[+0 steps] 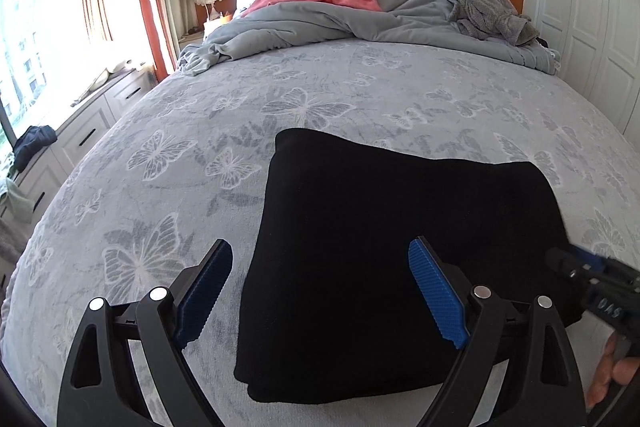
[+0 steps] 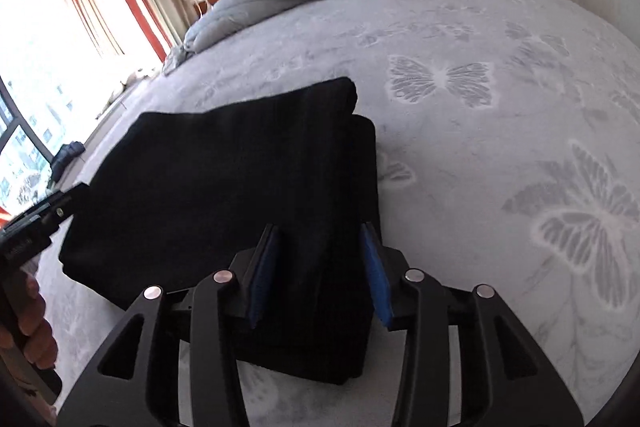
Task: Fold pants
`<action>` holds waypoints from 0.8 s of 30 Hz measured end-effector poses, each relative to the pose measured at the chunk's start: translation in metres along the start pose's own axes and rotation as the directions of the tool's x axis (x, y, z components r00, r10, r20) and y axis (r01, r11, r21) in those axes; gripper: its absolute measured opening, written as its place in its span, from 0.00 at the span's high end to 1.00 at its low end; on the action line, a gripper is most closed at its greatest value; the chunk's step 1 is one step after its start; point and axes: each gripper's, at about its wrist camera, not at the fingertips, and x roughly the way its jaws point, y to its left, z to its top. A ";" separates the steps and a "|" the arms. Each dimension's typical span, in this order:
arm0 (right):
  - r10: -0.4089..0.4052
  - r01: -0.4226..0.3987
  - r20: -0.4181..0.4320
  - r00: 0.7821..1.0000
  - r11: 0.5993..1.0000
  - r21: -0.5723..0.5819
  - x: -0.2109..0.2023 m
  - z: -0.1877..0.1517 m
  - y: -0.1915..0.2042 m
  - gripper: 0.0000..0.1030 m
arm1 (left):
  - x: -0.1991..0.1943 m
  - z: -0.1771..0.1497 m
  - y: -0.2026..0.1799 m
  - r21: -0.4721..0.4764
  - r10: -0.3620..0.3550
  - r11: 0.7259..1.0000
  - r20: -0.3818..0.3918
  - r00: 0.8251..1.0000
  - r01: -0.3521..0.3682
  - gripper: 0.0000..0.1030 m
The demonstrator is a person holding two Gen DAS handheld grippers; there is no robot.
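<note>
While folded and lying flat on the bed cover (image 1: 168,155), pants (image 1: 400,247): black, stacked in layers near the front edge of the bed.
Left gripper (image 1: 320,291): spread wide, pinching nothing; one finger over the bed cover, the other over the pants' left part.
Right gripper (image 2: 320,271): partly spread over the right edge of the pants; no cloth visibly caught between the fingers, though dark fabric makes this hard to judge.
Step in hand: probably letting go after the last fold, or tidying.
Doing it well: lift clear straight up, without snagging the top layer; square the offset right edges if another touch is wanted.
Left view only: whole left side and far corner of the stack.
Right view only: lower layer sticking out past the upper one on the right.
</note>
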 end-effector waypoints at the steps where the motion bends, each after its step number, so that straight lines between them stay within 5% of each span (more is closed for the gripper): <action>1: 0.014 -0.014 0.012 1.000 1.000 0.018 -0.011 0.002 0.002 0.64 | 0.000 -0.001 0.000 -0.001 0.005 1.000 -0.008 1.000 -0.005 0.15; 4: 0.034 -0.034 0.084 0.996 0.999 -0.005 -0.038 -0.002 0.013 0.64 | -0.003 -0.006 0.003 -0.002 0.005 1.000 -0.014 1.000 -0.005 0.15; 7: -0.048 0.047 -0.015 0.999 0.998 -0.041 -0.011 -0.018 0.009 0.61 | -0.003 -0.012 0.006 -0.012 0.000 1.000 -0.026 1.000 -0.001 0.15; 13: -0.046 0.053 0.104 0.994 0.996 -0.072 -0.056 -0.034 0.031 0.57 | -0.015 -0.034 0.008 0.004 0.007 1.000 -0.036 0.999 -0.006 0.15; 21: -0.056 0.093 0.241 0.969 0.985 -0.148 -0.125 -0.076 0.063 0.17 | -0.081 -0.069 0.007 0.043 0.037 0.998 0.047 0.998 -0.039 0.15; 24: -0.043 0.084 0.288 0.957 0.988 -0.130 -0.155 -0.093 0.069 0.09 | -0.114 -0.083 0.010 0.037 0.028 0.999 0.081 0.996 -0.032 0.15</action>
